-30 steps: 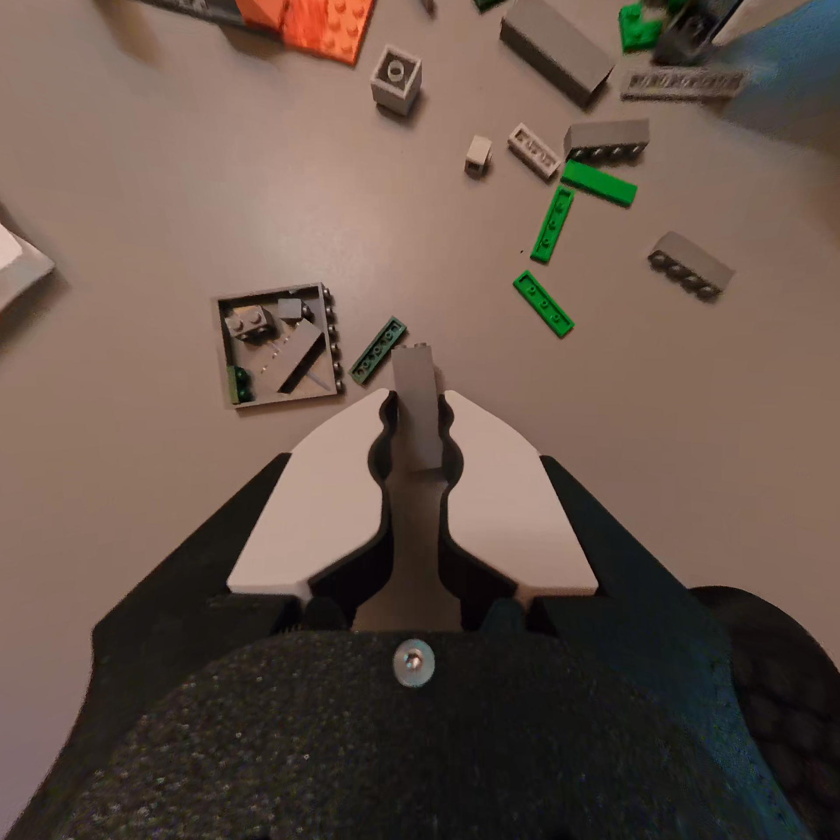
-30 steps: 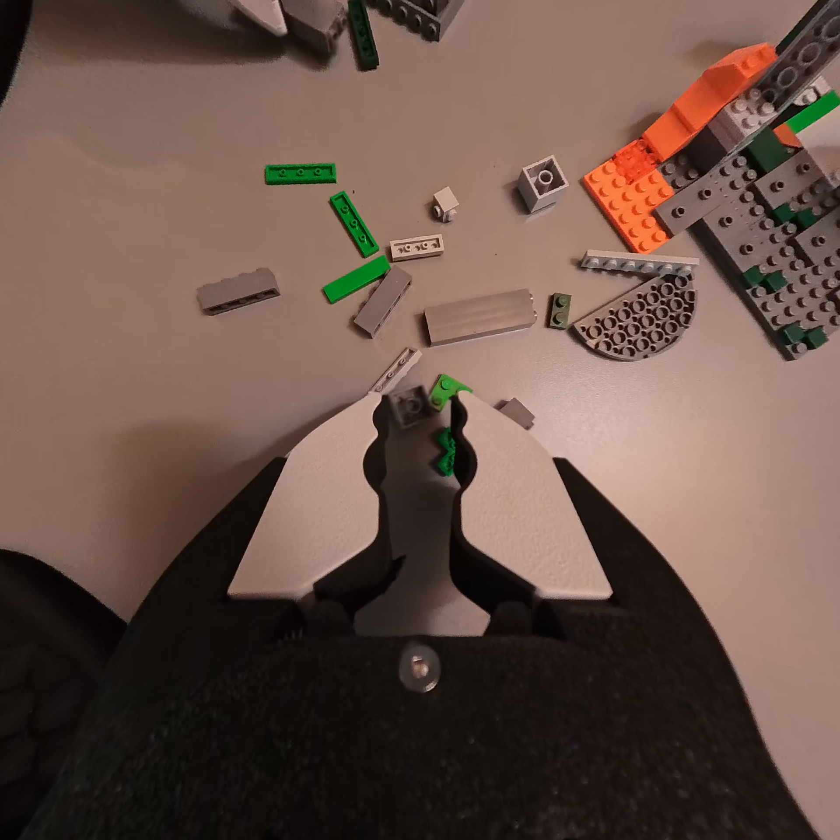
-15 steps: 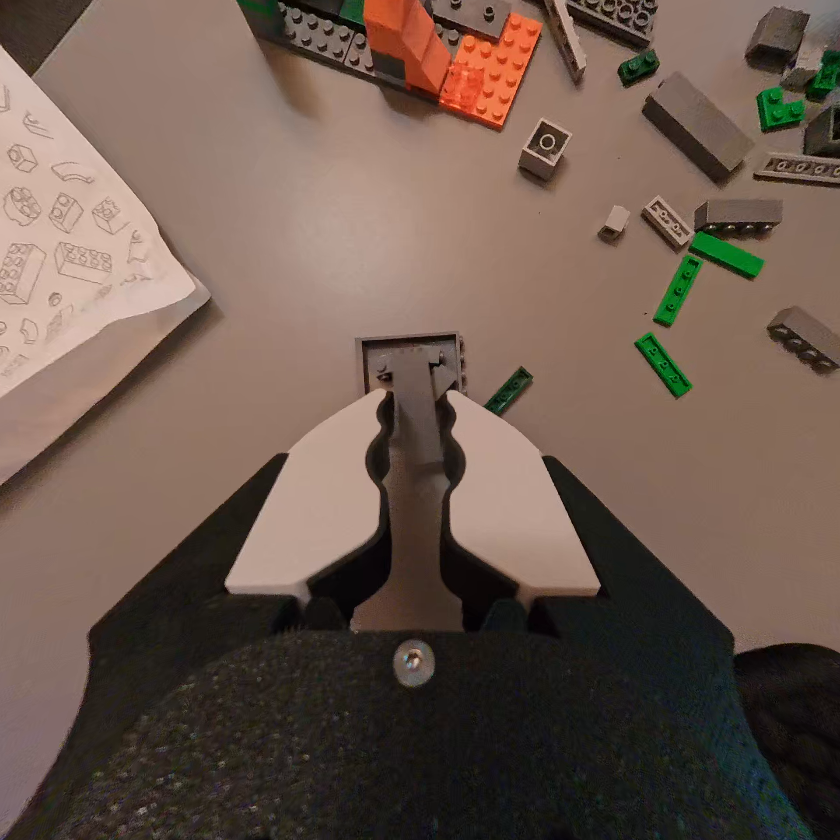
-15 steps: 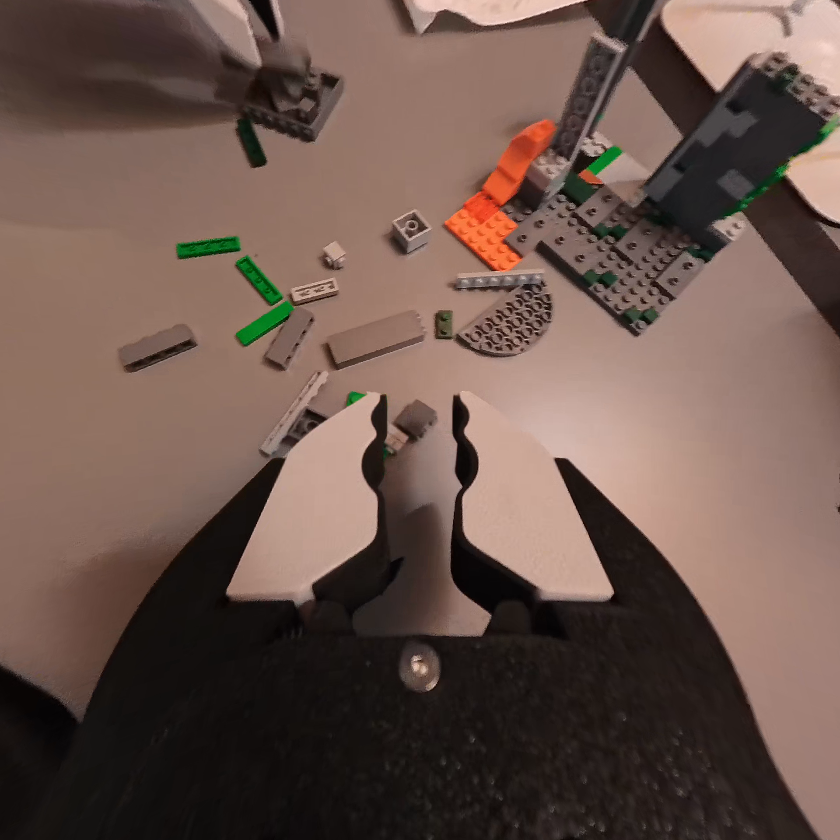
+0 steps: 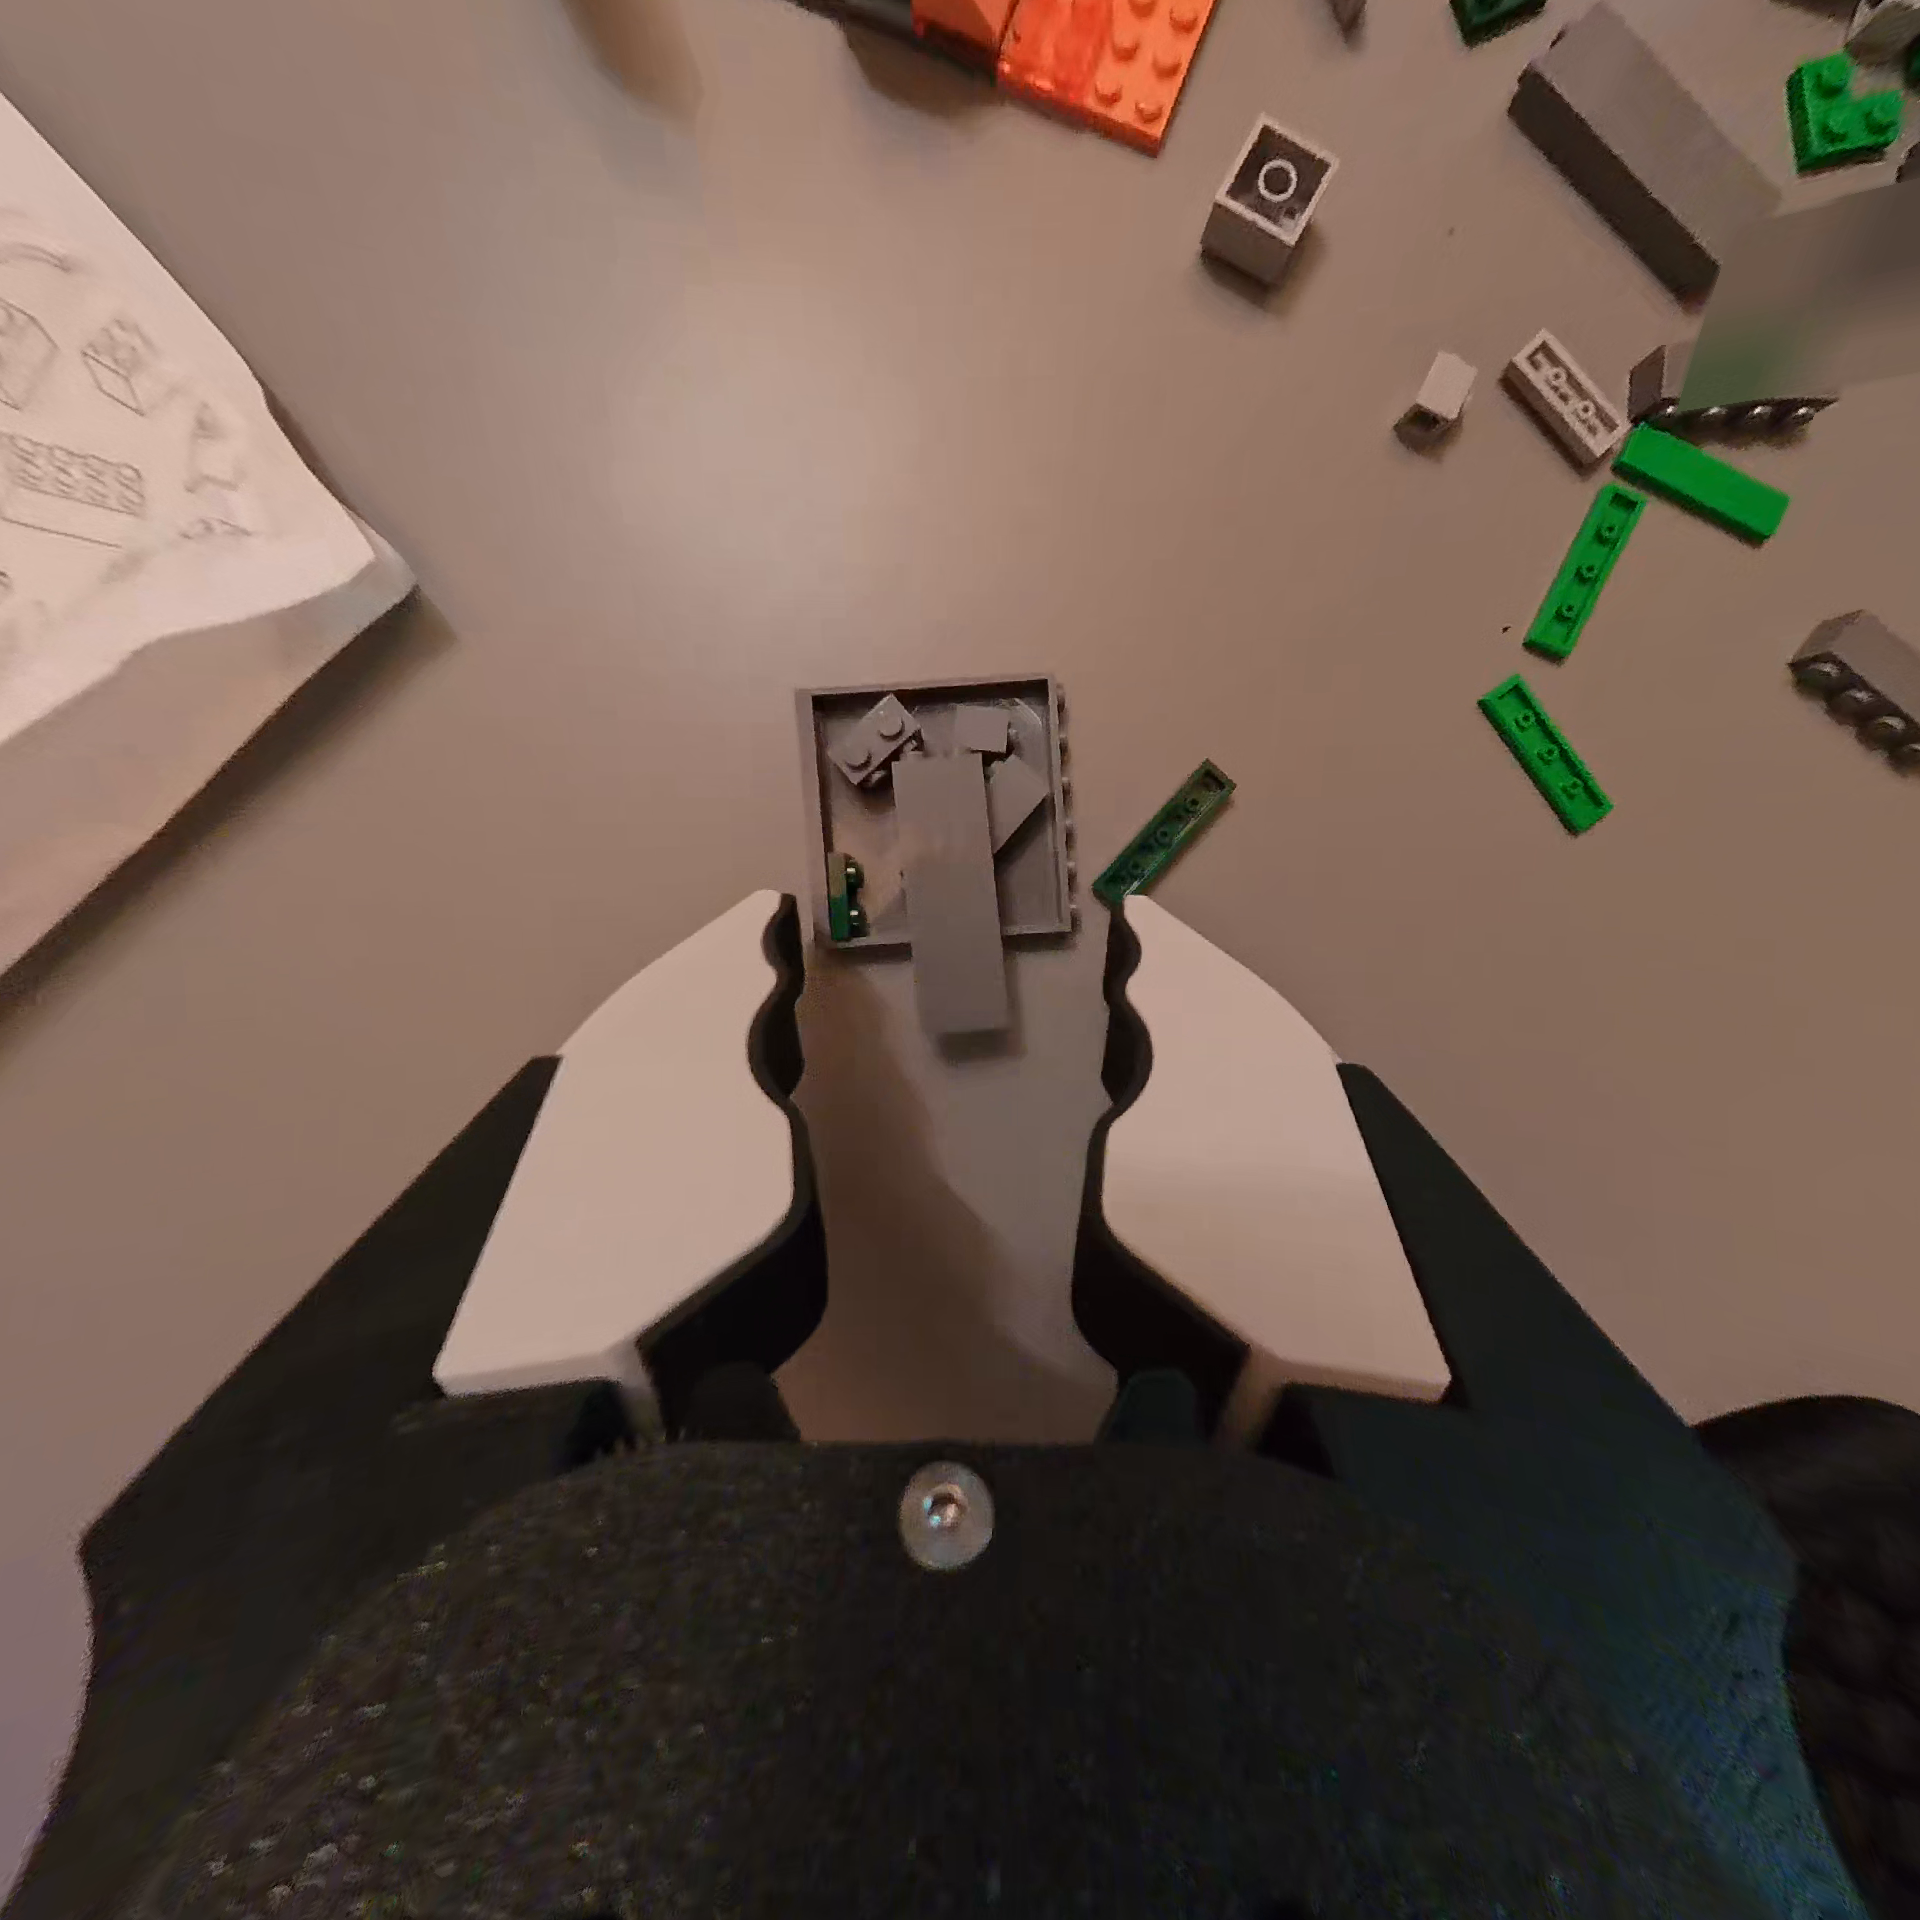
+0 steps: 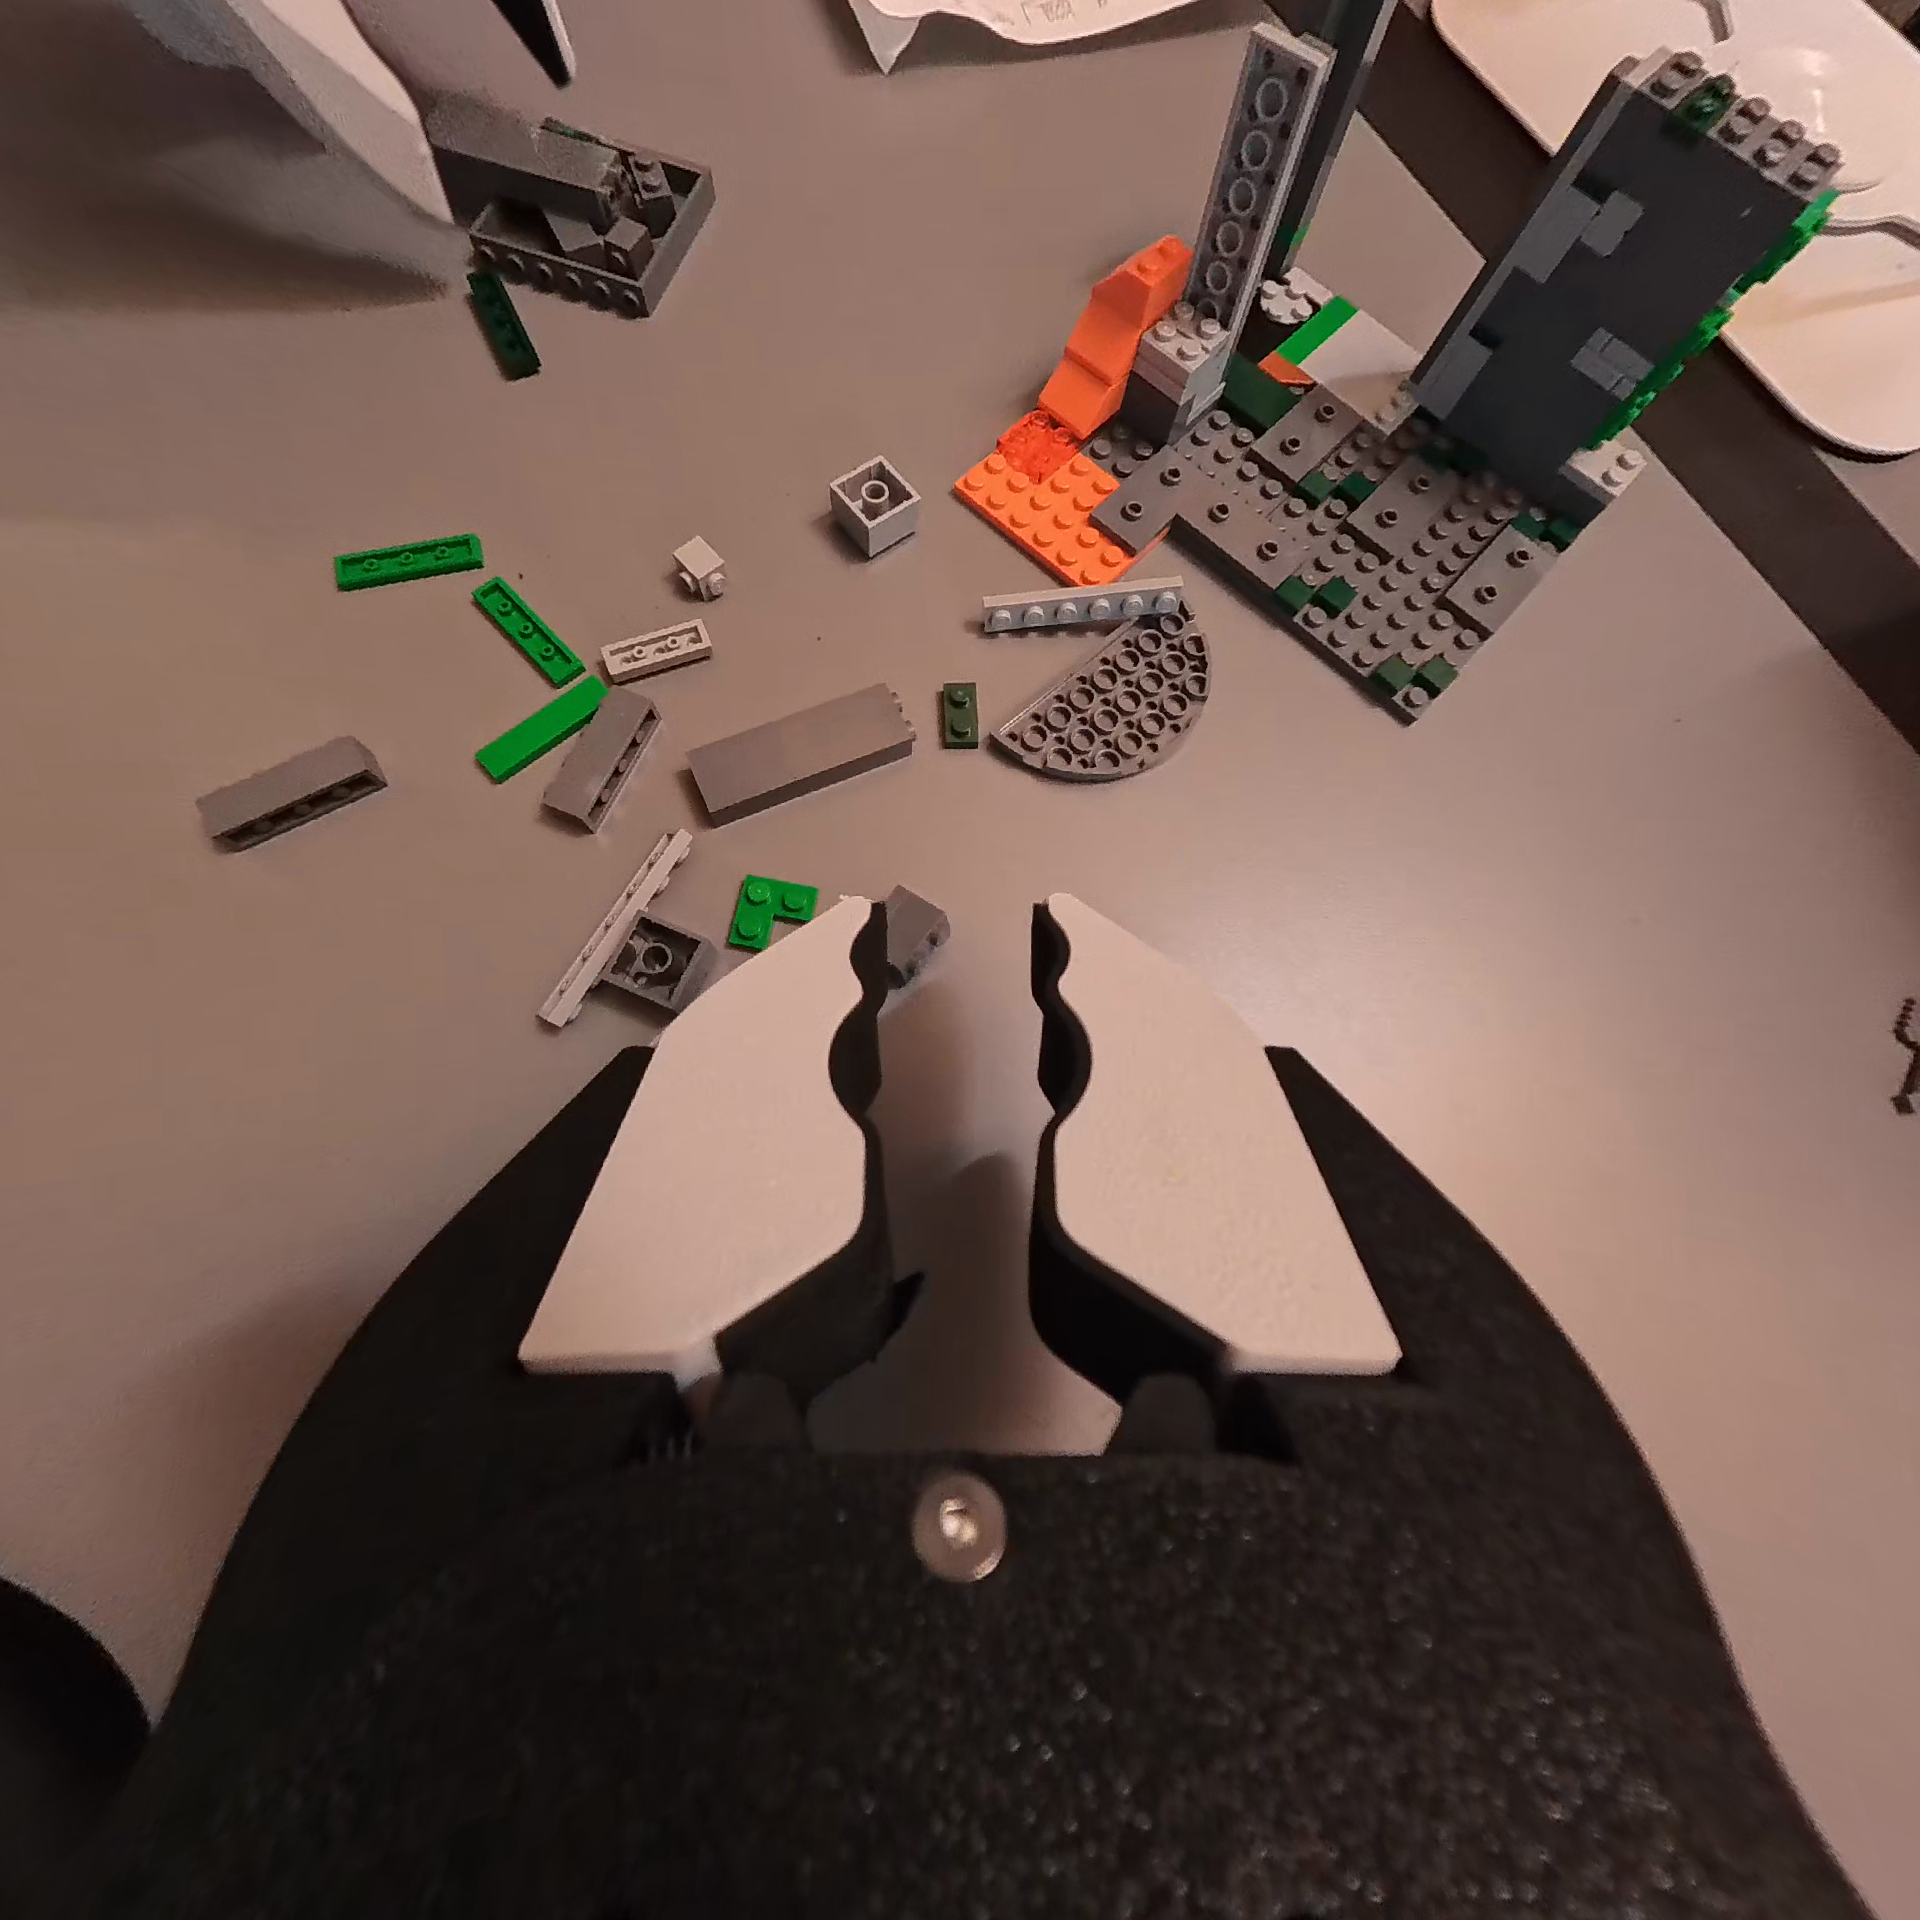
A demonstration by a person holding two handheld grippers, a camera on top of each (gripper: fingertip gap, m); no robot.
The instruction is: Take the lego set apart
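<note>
My left gripper (image 5: 951,914) is open and empty, low over the table. Just ahead of its fingertips a long grey brick (image 5: 954,904) lies loose, propped on the rim of a small square grey box piece (image 5: 1023,878) that holds a few small parts. The box also shows at the top left of the right wrist view (image 6: 623,260). My right gripper (image 6: 954,920) is open, and a small grey piece (image 6: 914,930) lies on the table beside its left fingertip. The partly built lego set (image 6: 1403,540), with grey plates, an orange corner (image 6: 1039,509) and dark walls, stands ahead to the right.
Loose green plates (image 6: 525,629), grey bricks (image 6: 800,753) and a half-round grey plate (image 6: 1122,707) lie scattered between the grippers and the set. A white printed sheet (image 5: 156,468) lies at the left. The table edge (image 6: 1829,582) runs along the right. The grippers' ends are close to 25 centimeters from one another. The partly built lego set (image 6: 1403,540) sits 15 centimeters or so from the ends of my right fingers.
My left gripper has opened and let go of the long grey brick, which now rests on the square box piece. My right gripper has stayed open and barely moved.
</note>
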